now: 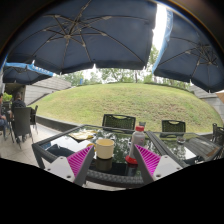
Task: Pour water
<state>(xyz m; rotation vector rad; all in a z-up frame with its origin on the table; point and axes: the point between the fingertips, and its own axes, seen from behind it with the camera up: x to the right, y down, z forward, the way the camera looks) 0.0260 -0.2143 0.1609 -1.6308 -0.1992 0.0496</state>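
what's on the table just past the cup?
Beyond the cup, which stands between the open jaws with gaps either side, the glass table holds a red-capped bottle and a flat yellowish item. The cup's contents aren't visible.

umbrellas overhead | grassy slope beyond table | chairs at glass table

Counter: glass top, glossy, mirror-like, reflecting sky and canopy; dark frame beneath.
Cup: pale cream, matt, smooth, likely paper or ceramic; cannot tell which.
Tongs: spread apart, the cup standing between them; white smooth plastic bodies, pink pads with a ribbed, rubbery look.
Umbrellas: dark blue cloth, matt, stretched over thin ribs.
Chairs: dark mesh-like backs, matt.
Red object beside the cup: glossy; material unclear.
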